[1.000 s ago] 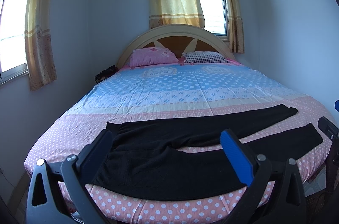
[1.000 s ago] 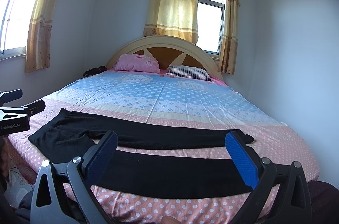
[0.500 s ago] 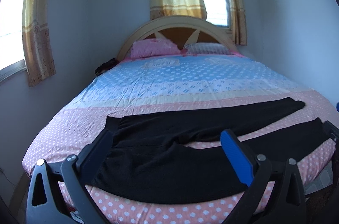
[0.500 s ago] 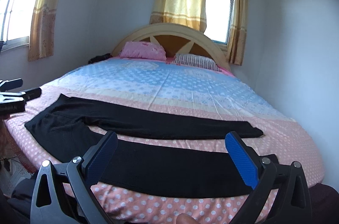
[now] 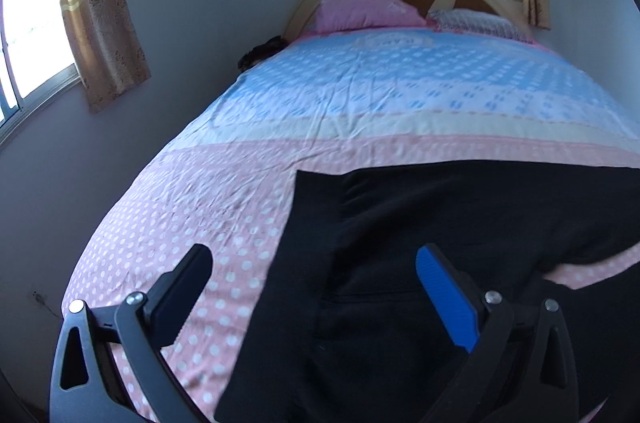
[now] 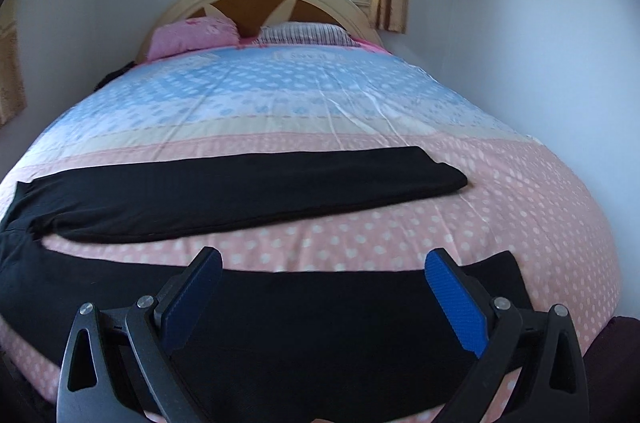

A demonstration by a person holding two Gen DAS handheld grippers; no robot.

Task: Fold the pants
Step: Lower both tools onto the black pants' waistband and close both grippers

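Observation:
Black pants [image 5: 420, 223] lie flat across the foot of the bed, waist at the left, both legs stretched to the right. In the left wrist view my left gripper [image 5: 312, 259] hangs open low over the waistband's near corner, its left finger over pink sheet, its blue-padded right finger over black cloth. In the right wrist view the pants [image 6: 248, 191] show both legs apart. My right gripper [image 6: 324, 263] is open just above the near leg close to its cuff. Nothing sits between either pair of fingers.
The bed sheet [image 6: 320, 95] is blue at the head and pink with white dots at the foot. A pink pillow [image 6: 192, 35] and a striped pillow [image 6: 304, 33] rest against the headboard. Walls close in on both sides; a curtained window [image 5: 100, 15] is at the left.
Both grippers have dropped and moved in toward the pants, which now fill much more of each view. The left one has also swung left toward the waistband. The pants have not moved.

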